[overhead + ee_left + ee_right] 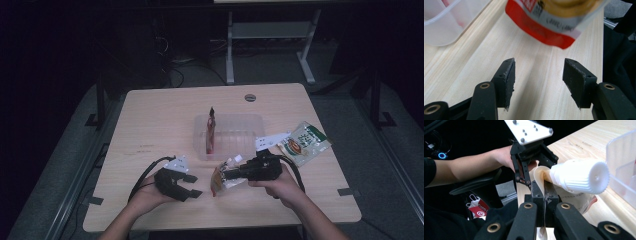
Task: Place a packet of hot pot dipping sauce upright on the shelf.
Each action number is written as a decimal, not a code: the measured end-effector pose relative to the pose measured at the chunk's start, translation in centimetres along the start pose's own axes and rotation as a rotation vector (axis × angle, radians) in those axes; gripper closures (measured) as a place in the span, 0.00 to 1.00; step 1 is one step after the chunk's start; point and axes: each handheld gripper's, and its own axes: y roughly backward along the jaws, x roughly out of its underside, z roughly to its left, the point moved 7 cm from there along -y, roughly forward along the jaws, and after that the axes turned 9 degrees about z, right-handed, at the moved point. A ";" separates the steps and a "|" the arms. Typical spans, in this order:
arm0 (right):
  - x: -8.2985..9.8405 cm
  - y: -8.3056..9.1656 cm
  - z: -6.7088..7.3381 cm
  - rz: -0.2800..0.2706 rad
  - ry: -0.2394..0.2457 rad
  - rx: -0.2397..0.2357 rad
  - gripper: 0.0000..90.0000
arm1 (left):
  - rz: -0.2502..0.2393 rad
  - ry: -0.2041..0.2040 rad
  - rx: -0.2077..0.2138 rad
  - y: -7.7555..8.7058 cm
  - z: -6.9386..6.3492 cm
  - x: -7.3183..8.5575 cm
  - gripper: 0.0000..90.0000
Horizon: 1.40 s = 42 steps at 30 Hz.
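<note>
Right gripper (231,173): we see it clamped tight on the top edge of the spouted pouch (220,181), jaws pressed together with the thin edge pinched between them, right beside the white screw cap (584,176).
Spouted pouch: we find it hanging from that grip at the near middle of the table (150,115), its red-and-grey lower end just above the wood, between the two grippers. In the left gripper view its red bottom edge (544,27) floats ahead of the jaws, blurred, so we cannot read the print.
Left gripper (189,186): we see the jaws standing apart, nothing between them but bare wood; the pads (510,80) are clear of the pouch, which sits just beyond the tips.
Left hand (147,197): we see it holding the gripper low near the table's front edge, cable looping off to the left, grey plate on top.
Right hand (277,187): we see it wrapped around the gripper's body, coming in from the lower right.
Clear tub (250,125): we spot it behind the pouch at the table's centre, with a red packet (211,132) standing upright along its left wall.
Green snack bag (305,142): we see it lying flat to the right of the tub, well apart from both grippers.
White label (270,141): lies between the tub and the green bag, touching neither gripper.
</note>
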 end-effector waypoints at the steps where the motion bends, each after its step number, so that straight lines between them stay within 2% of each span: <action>1: -0.1 0.2 0.0 -0.003 -0.001 0.001 1.00 | 0.004 0.000 0.000 0.0 0.0 0.0 0.47; 2: -0.4 0.5 -0.1 0.000 0.011 0.015 1.00 | 0.004 0.001 0.002 0.0 0.0 0.0 0.47; 10: -1.1 1.6 -0.2 -0.002 0.024 0.037 1.00 | 0.005 0.001 0.010 -0.2 -0.2 -0.1 0.47; 14: -1.7 2.3 -0.4 -0.010 0.036 0.045 1.00 | 0.010 -0.014 0.008 -0.4 -0.2 -0.1 0.47; 20: -2.5 3.2 -1.1 -0.031 0.042 0.064 1.00 | 0.016 -0.012 0.015 -0.4 -0.4 -0.1 0.47; 30: -4.3 4.5 -2.8 -0.057 0.047 0.095 1.00 | 0.014 -0.010 0.017 -0.5 -0.3 0.0 0.46; 31: -4.6 4.6 -3.0 -0.061 0.047 0.097 1.00 | 0.024 -0.020 0.016 -0.5 -0.3 0.1 0.46; 35: -5.5 5.0 -3.8 -0.069 0.052 0.114 0.99 | 0.028 -0.020 0.017 -0.5 -0.2 0.1 0.46; 42: -6.6 5.7 -5.7 -0.079 0.041 0.144 0.99 | 0.041 -0.023 0.019 -0.5 -0.1 0.3 0.47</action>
